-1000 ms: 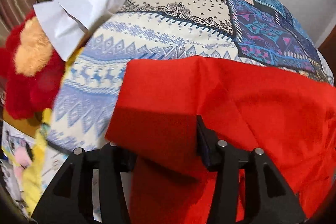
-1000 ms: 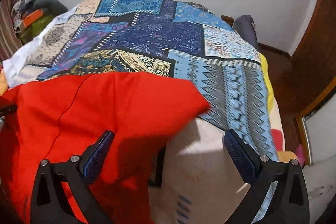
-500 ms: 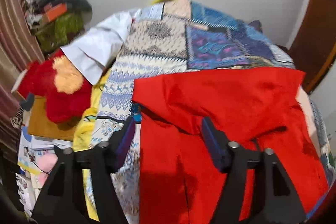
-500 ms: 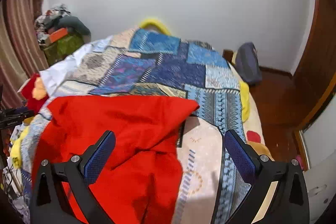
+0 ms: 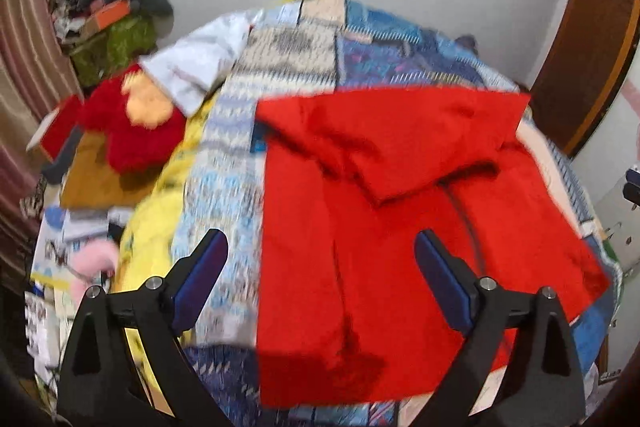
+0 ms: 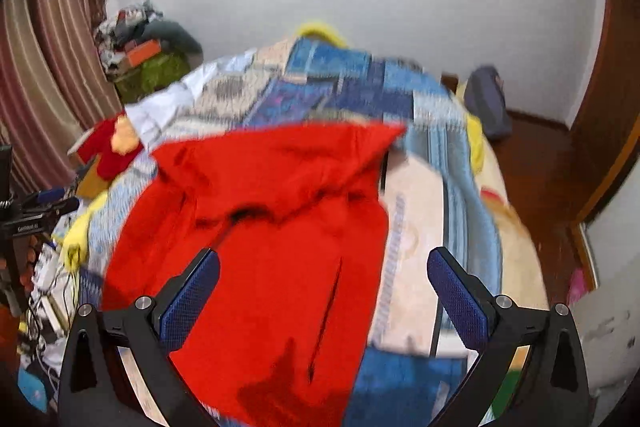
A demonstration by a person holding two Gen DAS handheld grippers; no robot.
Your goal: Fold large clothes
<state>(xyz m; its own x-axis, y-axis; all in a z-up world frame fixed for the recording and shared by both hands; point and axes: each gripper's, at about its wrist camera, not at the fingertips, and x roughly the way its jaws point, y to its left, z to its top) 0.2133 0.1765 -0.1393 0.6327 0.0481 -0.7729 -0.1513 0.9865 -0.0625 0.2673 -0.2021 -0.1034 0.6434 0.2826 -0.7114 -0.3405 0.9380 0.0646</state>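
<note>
A large red garment (image 5: 392, 227) lies spread on a bed covered by a blue and cream patchwork quilt (image 5: 288, 67). Its far part is folded back toward me as a flap (image 5: 384, 139). It also shows in the right wrist view (image 6: 272, 235). My left gripper (image 5: 320, 267) is open and empty, held above the garment's near left part. My right gripper (image 6: 324, 287) is open and empty, held above the garment's near right part.
A red and orange plush toy (image 5: 132, 123) and a white cloth (image 5: 196, 63) lie at the bed's left. Clutter is piled in the back left corner (image 5: 108, 19). A dark bag (image 6: 486, 103) sits on the floor right of the bed. A wooden door (image 5: 592, 47) stands right.
My left gripper let go of the red cloth and opened. Both grippers pulled back and up from the bed, so the whole garment with its folded flap now shows.
</note>
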